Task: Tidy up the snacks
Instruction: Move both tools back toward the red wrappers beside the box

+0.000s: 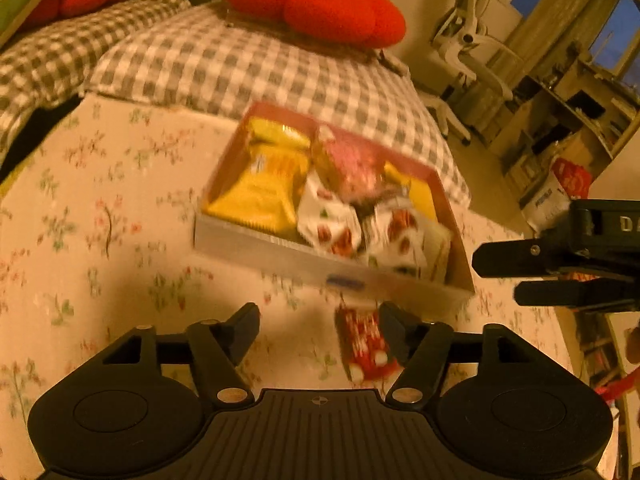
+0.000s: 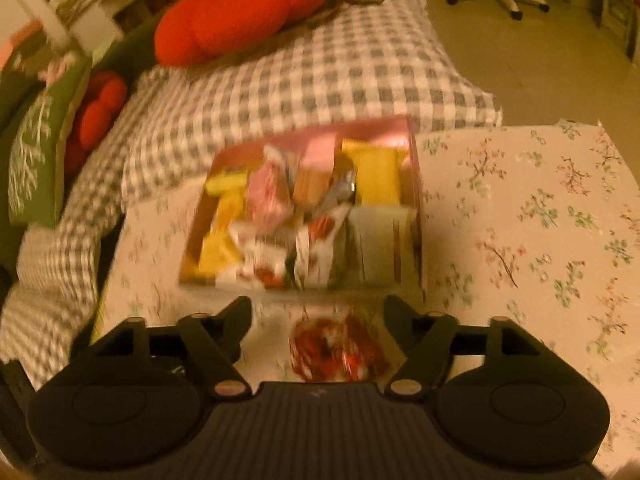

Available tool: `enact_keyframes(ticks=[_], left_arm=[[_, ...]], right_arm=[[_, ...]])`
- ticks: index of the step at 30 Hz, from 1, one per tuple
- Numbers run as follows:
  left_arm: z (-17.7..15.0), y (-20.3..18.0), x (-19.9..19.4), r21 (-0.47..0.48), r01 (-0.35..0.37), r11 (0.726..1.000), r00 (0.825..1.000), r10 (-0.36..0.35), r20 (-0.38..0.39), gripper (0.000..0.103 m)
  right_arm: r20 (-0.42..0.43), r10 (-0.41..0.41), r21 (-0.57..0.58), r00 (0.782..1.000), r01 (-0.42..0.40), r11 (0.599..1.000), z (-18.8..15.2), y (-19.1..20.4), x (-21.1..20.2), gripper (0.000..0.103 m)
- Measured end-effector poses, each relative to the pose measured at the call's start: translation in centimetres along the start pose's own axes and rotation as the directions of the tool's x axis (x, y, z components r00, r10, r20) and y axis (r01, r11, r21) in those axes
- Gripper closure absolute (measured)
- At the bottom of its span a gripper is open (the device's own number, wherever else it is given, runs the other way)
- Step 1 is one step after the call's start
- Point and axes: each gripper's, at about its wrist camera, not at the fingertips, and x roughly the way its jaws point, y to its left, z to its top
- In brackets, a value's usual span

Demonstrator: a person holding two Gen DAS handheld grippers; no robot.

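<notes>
Both views are dim and carry a strong warm orange-yellow cast, as from indoor lamp light. Motion blur smears the snack box (image 1: 332,208) and its packets, worse in the right wrist view, where the red wrapper (image 2: 340,348) is a streak. The fisheye lens bends the checked quilt (image 1: 240,68) and darkens the corners. A soft shadow lies on the floral sheet (image 1: 100,200) before the box.

Left gripper (image 1: 319,334) and right gripper (image 2: 318,326), jaws apart.

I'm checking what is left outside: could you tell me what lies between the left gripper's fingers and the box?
A red snack packet lies on the floral cloth, just short of the box, between the open left gripper fingers, in the left wrist view.
</notes>
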Motion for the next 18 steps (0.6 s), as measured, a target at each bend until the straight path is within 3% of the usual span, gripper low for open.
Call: enact_keyframes(ticks=[4, 18], left_arm=[[-1.0, -1.1, 0.1, 0.021, -0.001, 1.000, 1.000, 0.001, -0.016, 0.026], [-1.9, -4.3, 4.1, 0.024, -0.016, 1.000, 0.997, 0.018, -0.076, 0.016]], right_arm=[[-0.022, 0.029, 0.034, 0.999, -0.028, 0.999, -0.9, -0.5, -0.5, 0.008], [-0.002, -0.050, 0.166, 0.999, 0.049, 0.985, -1.9, -4.9, 1.6, 0.008]])
